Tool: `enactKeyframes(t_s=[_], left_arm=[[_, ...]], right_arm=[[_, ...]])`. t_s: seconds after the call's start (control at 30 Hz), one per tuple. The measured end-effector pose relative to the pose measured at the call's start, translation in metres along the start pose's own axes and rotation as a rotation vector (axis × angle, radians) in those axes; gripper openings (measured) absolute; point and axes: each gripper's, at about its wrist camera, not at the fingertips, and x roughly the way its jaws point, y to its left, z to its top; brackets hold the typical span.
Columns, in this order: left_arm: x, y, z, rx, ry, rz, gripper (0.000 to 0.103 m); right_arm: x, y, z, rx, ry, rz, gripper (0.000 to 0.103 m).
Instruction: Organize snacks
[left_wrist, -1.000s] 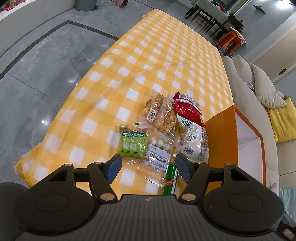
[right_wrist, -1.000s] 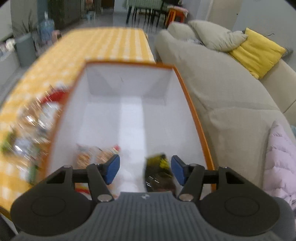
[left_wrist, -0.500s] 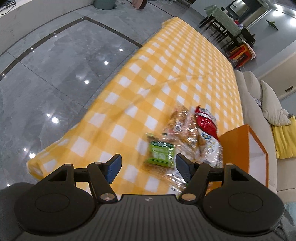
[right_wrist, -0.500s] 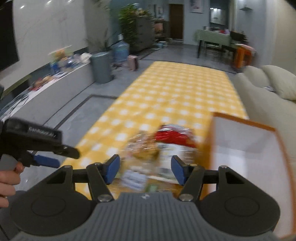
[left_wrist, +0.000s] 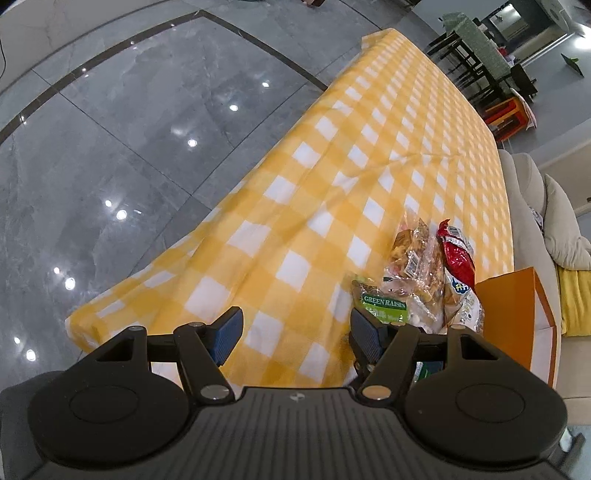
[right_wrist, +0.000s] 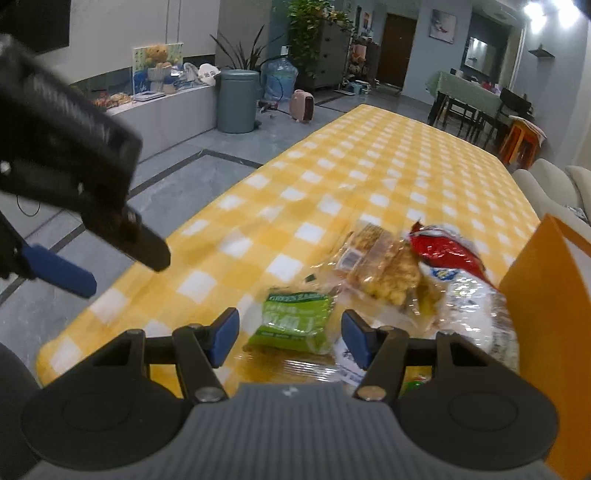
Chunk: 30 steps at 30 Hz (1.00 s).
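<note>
Snack packets heaped on the yellow-checked desk (left_wrist: 303, 229) beside an orange box (left_wrist: 513, 317): green raisin pack (right_wrist: 293, 323) nearest, clear bag of golden snacks (right_wrist: 384, 269) behind it, red packet (right_wrist: 445, 251) by the box. Left gripper (left_wrist: 295, 334) fingers wide, empty, over bare cloth. Right gripper (right_wrist: 288, 338) fingers wide, empty, framing the raisin pack

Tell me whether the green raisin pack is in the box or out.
Out. The green pack lies on the checked cloth, left of the orange box.
</note>
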Motion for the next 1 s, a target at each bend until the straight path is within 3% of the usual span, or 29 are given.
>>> enactKeyframes(t_s=[0.17,0.4,0.7,1.0], left_arm=[[0.003,-0.001,0.001,0.004,0.010,-0.003,0.078],[0.004,0.000,0.001,-0.011,0.015,-0.019,0.078],[-0.001,-0.006,0.001,-0.006,-0.010,-0.029,0.078],[-0.005,-0.034,-0.012,0.055,-0.030,-0.052,0.078]], right_arm=[[0.022,0.005,-0.009,-0.046,-0.007,-0.052,0.060],[0.025,0.016,-0.020,-0.138,-0.064,-0.080,0.050],[0.012,0.002,-0.015,-0.038,-0.054,-0.058,0.040],[-0.053,-0.043,0.009,0.121,-0.157,-0.019,0.039]])
